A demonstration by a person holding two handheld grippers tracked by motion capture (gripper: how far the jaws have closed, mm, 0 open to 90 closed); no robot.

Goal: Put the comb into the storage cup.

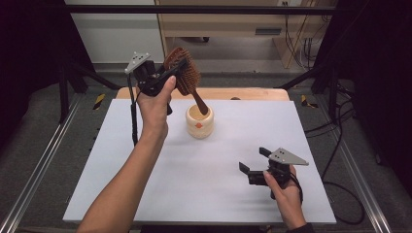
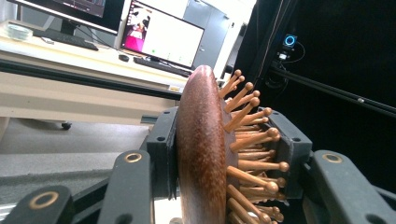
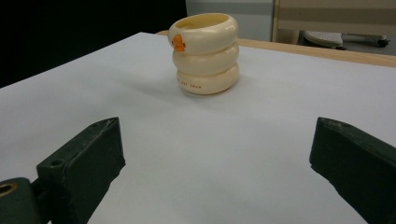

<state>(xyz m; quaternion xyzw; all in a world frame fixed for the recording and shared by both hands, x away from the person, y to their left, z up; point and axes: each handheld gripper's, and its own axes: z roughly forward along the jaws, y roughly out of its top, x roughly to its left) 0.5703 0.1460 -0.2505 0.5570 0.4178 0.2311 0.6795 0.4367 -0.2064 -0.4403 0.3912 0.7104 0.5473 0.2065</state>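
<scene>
Left forearm: comes in from the bottom edge of the high view and rises on a slant toward the far left part of the table point(image 1: 121, 184), wrist bent back, the hand lifted well above the white surface.
Left hand point(image 1: 155, 104): wrapped around the body of its tool, knuckles toward the camera, thumb up by the jaws.
Left gripper point(image 1: 167, 75): held high, pointing up and to the right, its grey three-cornered plate at the top left and its cable hanging down beside the wrist.
Left jaws: clamped on the head of the hairbrush point(image 2: 205, 154); in the left gripper view one pad presses the smooth wooden back and the other sits among the bristle pins.
Hairbrush position: in the air above the far middle of the table, head up in the jaws, handle slanting down to the right.
Handle tip: at the mouth of the cup point(image 1: 199, 122); it looks to be just inside the rim, though the angle makes that hard to confirm.
Cup: cream, shaped like three stacked rings, a small orange mark on its side, upright on the white surface just right of the left hand.
Right hand point(image 1: 284, 187): low over the near right part of the table, fingers curled round the tool's grip, forearm barely entering the picture.
Right gripper point(image 1: 252, 162): roughly level, aimed left and away toward the cup, well apart from it.
Right jaws: spread wide, with bare tabletop between them in the right gripper view.
</scene>
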